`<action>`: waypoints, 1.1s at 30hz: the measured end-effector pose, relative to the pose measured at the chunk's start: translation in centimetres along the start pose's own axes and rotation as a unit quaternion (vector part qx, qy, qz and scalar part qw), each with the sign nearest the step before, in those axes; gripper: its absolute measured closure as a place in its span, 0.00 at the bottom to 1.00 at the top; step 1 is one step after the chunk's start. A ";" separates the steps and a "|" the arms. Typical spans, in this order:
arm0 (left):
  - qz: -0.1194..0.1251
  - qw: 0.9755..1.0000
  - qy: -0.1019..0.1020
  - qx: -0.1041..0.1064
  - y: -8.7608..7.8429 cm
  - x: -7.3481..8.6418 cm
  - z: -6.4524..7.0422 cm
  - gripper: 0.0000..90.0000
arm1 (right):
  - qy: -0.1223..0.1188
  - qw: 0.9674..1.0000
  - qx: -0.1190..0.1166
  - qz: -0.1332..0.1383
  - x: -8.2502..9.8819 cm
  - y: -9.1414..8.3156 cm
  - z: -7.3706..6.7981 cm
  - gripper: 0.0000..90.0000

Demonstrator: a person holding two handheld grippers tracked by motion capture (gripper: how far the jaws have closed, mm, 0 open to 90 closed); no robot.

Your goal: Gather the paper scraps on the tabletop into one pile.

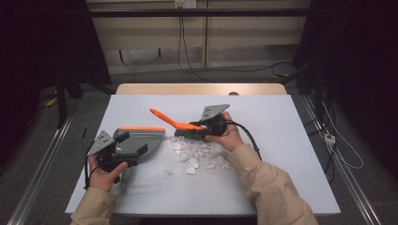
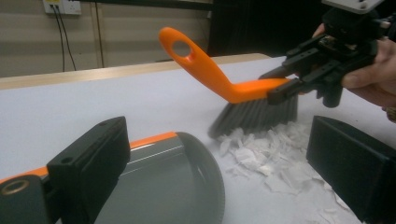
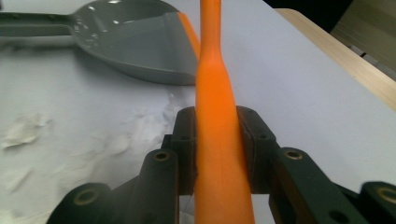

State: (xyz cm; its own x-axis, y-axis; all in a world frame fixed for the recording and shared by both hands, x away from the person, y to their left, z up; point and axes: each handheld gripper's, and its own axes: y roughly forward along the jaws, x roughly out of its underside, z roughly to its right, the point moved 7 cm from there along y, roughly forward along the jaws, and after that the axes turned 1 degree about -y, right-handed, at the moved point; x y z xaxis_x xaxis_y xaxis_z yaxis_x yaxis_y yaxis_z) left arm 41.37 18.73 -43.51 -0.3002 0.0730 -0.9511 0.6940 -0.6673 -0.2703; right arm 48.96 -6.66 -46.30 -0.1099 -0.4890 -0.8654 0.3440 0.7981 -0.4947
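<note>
My right gripper [image 1: 201, 128] is shut on the orange back of a hand brush [image 1: 165, 117], whose dark bristles rest on the table at the top edge of a pile of white paper scraps [image 1: 199, 155]. In the right gripper view both pads press the orange handle [image 3: 217, 93]. A grey dustpan [image 1: 146, 136] with an orange lip lies left of the pile. My left gripper [image 1: 133, 143] hovers over the dustpan with its jaws wide apart and nothing held. In the left gripper view I see the dustpan [image 2: 163, 179], the scraps [image 2: 266, 158] and the brush [image 2: 201, 65] held in the right gripper [image 2: 285, 86].
A white sheet [image 1: 281, 140] covers the table, with a wooden strip [image 1: 202, 88] showing at the far edge. Cables run over the floor behind and to the right. A few scraps [image 1: 168, 169] lie apart from the pile, toward the front.
</note>
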 end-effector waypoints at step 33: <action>-0.005 1.000 0.004 0.007 0.3 0.2 0.3 0.06 | 0.133 0.978 0.136 -0.083 2.8 -6.0 4.7 0.69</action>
State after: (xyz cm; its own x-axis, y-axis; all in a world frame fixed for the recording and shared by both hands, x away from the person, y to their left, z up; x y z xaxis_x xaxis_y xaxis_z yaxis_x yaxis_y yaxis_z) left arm 41.36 18.31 -43.72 -0.3024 0.0855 -0.9493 0.6819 -0.6765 -0.2781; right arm 50.96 -14.45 -45.34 -0.4108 -0.4660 -0.7836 0.5321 0.5754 -0.6212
